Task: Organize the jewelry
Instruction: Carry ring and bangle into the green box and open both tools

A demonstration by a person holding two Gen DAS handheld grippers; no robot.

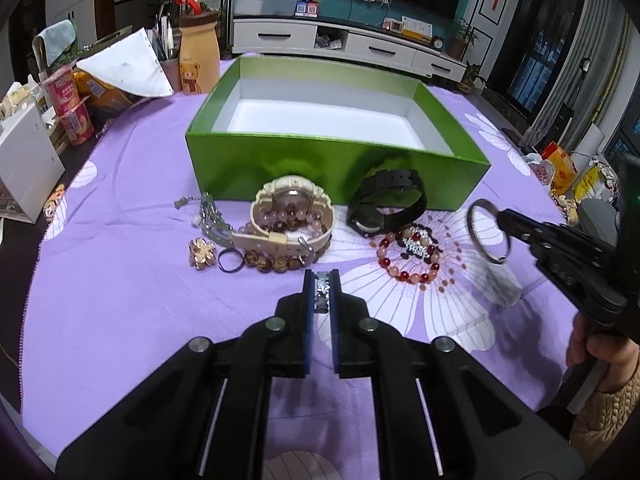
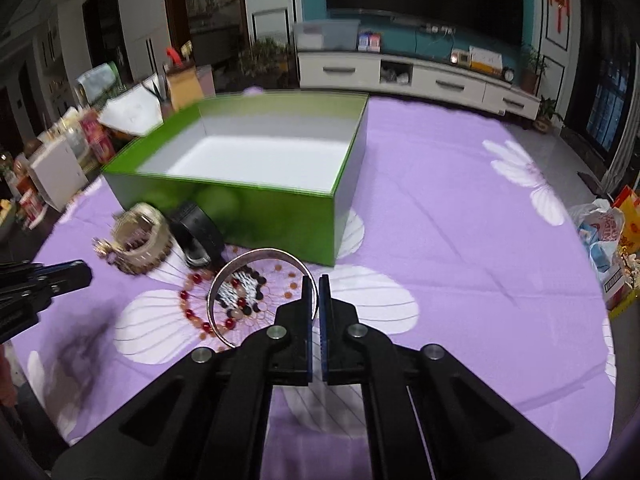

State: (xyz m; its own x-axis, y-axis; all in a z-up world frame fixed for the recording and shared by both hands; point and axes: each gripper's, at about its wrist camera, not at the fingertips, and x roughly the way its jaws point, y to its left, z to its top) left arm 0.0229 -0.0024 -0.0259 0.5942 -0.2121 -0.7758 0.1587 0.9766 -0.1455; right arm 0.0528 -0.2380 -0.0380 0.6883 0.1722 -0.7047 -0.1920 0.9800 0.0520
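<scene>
An open green box (image 1: 336,160) with a white inside stands on the purple cloth; it also shows in the right wrist view (image 2: 240,208). In front of it lie a cream watch (image 1: 292,216), a black watch (image 1: 386,202), bead bracelets (image 1: 408,256), a gold flower brooch (image 1: 202,253) and a dark ring (image 1: 230,261). My left gripper (image 1: 322,280) is shut on a small silver piece (image 1: 322,292) above the cloth. My right gripper (image 2: 316,284) is shut on a silver bangle (image 2: 224,292), held above the bead bracelet; the bangle (image 1: 488,232) also shows at right in the left wrist view.
Snack cans (image 1: 74,108), a white box (image 1: 26,164), a bear-print bottle (image 1: 198,56) and paper crowd the table's left edge. Bags (image 2: 608,232) lie off the right edge. A TV cabinet (image 1: 348,44) stands behind the table.
</scene>
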